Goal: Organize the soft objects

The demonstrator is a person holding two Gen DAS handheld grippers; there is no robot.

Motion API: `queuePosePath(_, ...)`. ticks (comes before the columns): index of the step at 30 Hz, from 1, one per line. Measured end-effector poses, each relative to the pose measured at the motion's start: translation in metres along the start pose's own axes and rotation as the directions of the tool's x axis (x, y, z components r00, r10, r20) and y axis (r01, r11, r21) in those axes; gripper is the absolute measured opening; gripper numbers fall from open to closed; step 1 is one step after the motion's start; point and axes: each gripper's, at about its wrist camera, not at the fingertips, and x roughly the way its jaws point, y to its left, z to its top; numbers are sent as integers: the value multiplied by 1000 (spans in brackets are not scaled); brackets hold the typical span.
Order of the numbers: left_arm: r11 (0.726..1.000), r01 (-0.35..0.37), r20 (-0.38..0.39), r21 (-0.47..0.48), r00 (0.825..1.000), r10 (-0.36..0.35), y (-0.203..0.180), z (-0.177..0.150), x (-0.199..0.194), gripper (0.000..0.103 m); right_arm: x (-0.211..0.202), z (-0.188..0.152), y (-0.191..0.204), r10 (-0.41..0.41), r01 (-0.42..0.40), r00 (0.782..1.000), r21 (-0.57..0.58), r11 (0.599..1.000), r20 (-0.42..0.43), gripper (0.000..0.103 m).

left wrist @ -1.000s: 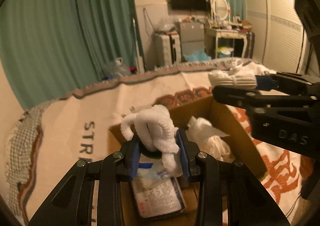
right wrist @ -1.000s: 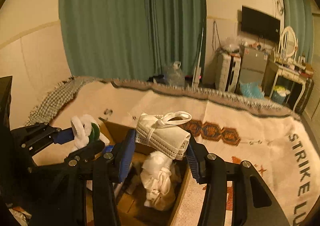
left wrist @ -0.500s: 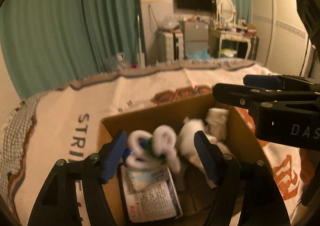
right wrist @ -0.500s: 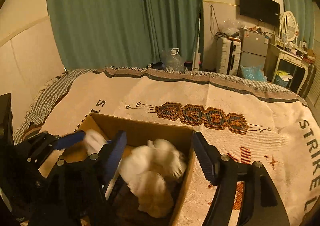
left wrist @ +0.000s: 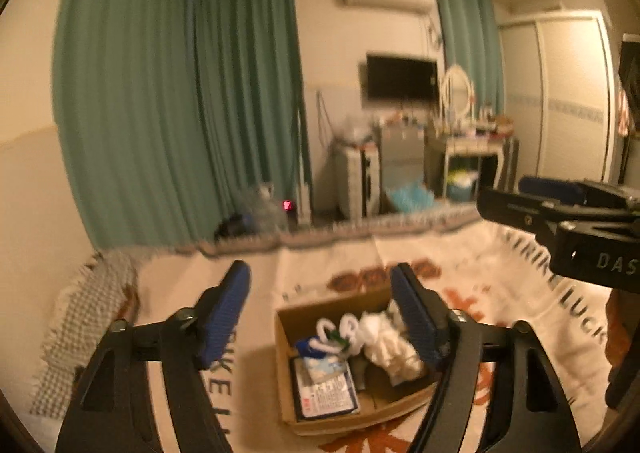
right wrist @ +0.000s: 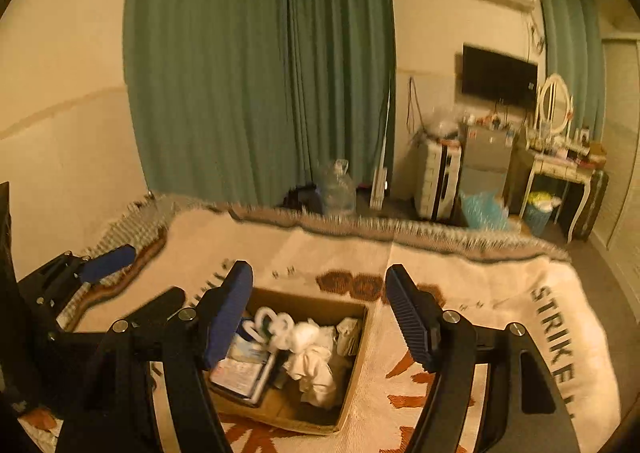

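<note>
Softs (left wrist: 384, 337) lie heaped in the box (left wrist: 288, 333) on the blanket (left wrist: 520, 293), seen past the wide, empty left gripper (left wrist: 320, 313). Right view: right gripper (right wrist: 318, 313) equally wide and empty above the box (right wrist: 356, 369); its low wall might let the pile spill if nudged.

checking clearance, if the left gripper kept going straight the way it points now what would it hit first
Probably the blanket on the bed, near its far edge beyond the cardboard box. The open left gripper aims above the box, so it likely clears it, though depth is hard to judge here.
</note>
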Motion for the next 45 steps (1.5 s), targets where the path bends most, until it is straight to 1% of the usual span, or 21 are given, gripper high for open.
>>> queuePosePath(1,1000,-6,45,1,999,6,0,5,-20,88,-11,3,2,-1,1,1000,-3,1000,13,69)
queuePosePath(2,1000,-14,81,7,997,14,0,8,-35,89,-26,7,5,-3,3,999,-7,1000,34,70)
queuePosePath(3,1000,-21,105,14,994,20,0,11,-44,89,-43,10,7,-7,8,998,-10,1000,62,75)
queuePosePath(7,999,-42,184,20,982,38,-2,16,-87,89,-101,11,17,-39,45,986,-34,998,163,83)
queuePosePath(9,999,-45,221,10,974,42,-2,14,-103,90,-123,7,22,-51,62,977,-45,997,206,99)
queuePosePath(10,999,-48,232,5,972,46,-2,13,-107,90,-132,4,24,-51,63,973,-46,997,226,102)
queuePosePath(14,998,-58,244,-21,968,62,-6,4,-114,90,-159,-15,25,-41,46,957,-13,999,288,103)
queuePosePath(16,993,-95,260,-64,959,108,-4,-8,-112,90,-161,-24,22,-40,44,956,-6,999,290,103)
queuePosePath(18,990,-111,273,-89,953,131,-3,-22,-110,90,-159,-35,18,-47,48,957,5,999,287,103)
queuePosePath(19,989,-118,267,-91,954,139,-3,-28,-105,90,-155,-43,16,-44,42,958,13,999,282,103)
queuePosePath(20,988,-126,246,-92,958,145,-2,-38,-95,90,-151,-46,13,-42,38,961,18,999,274,103)
queuePosePath(23,986,-149,177,-73,971,160,-2,-62,-72,90,-136,-72,8,-40,35,968,22,999,247,103)
queuePosePath(26,988,-140,108,-71,983,147,-3,-86,-55,90,-120,-100,11,-65,64,971,11,998,230,103)
queuePosePath(28,988,-129,83,-84,987,136,-4,-96,-51,90,-110,-118,11,-78,77,973,9,997,217,103)
queuePosePath(30,988,-125,67,-86,989,131,-5,-104,-46,90,-104,-133,10,-75,73,975,16,997,208,103)
queuePosePath(32,988,-132,50,-74,989,136,-6,-107,-41,90,-93,-140,9,-58,54,983,26,998,176,103)
queuePosePath(34,988,-138,48,-68,989,141,-8,-110,-43,90,-86,-143,6,-58,54,986,29,998,158,103)
queuePosePath(40,989,-132,63,-69,989,136,-9,-113,-52,90,-80,-146,7,-68,64,986,27,998,155,103)
queuePosePath(45,990,-126,59,-65,990,130,-10,-115,-51,90,-79,-145,7,-71,67,986,31,997,148,103)
